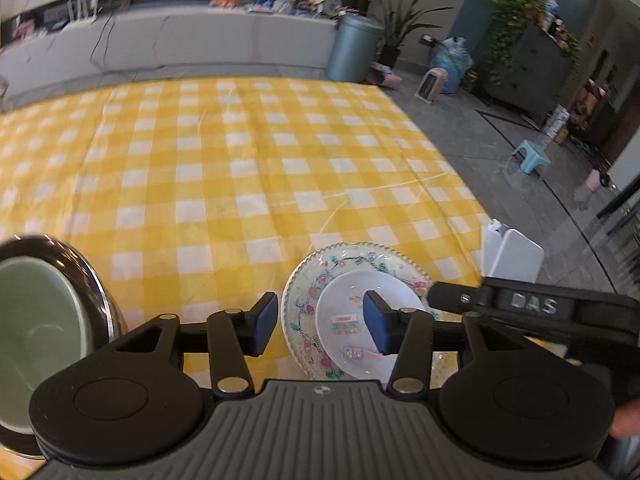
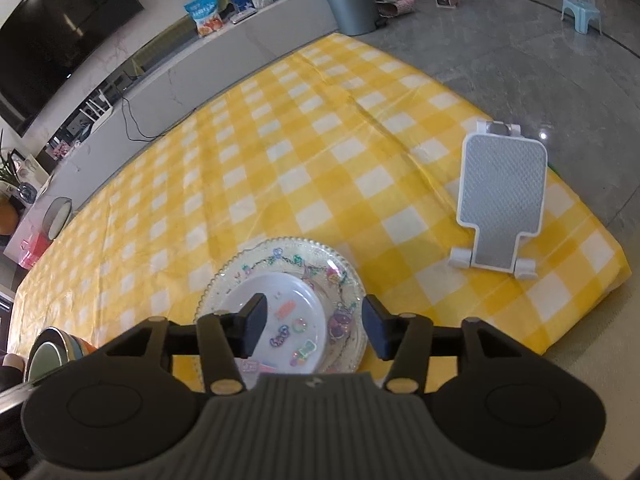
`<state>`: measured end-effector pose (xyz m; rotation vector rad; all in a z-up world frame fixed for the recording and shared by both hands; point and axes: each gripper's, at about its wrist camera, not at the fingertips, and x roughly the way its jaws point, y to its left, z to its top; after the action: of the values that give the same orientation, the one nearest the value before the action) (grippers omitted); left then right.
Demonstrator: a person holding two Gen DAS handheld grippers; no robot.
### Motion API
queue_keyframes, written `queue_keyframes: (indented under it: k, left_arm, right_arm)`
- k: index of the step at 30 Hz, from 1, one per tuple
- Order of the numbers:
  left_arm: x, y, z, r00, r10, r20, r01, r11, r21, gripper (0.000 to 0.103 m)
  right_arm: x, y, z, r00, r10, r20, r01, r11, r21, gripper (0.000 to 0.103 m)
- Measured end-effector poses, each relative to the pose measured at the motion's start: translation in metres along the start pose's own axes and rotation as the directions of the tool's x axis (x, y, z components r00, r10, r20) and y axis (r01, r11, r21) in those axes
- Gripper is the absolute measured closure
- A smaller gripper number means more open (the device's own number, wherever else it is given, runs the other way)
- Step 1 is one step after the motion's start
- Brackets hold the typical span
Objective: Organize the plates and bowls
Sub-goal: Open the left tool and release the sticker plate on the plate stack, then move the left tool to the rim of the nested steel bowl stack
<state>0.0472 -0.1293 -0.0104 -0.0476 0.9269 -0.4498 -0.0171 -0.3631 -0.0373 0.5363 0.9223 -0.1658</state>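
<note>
Plates (image 2: 280, 304) sit stacked near the checked cloth's (image 2: 280, 140) front edge, open cloth beyond; both grippers, left (image 1: 320, 322) and right (image 2: 314, 326), hover angled down, released, holding nothing.

A small white stickered plate (image 2: 280, 316) lies flat on a clear patterned plate (image 2: 348, 280); nested bowls (image 1: 36, 320) sit apart to the left

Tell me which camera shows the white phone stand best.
The right wrist view. There the phone stand shows whole, facing the camera on the yellow checked cloth, grey ribbed panel and both feet visible. The left wrist view catches only part of it at the cloth's right edge, its lower end hidden behind the other tool's arm.
</note>
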Motion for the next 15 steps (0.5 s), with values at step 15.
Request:
queue_keyframes:
  k: [15]
  left_arm:
    - [-0.097,0.060,0.009,0.975,0.106,0.197,-0.109,0.994,0.003,0.025]
  right_arm:
    - [-0.037,0.048,-0.017,0.990,0.108,0.095,-0.105,0.994,-0.038,0.024]
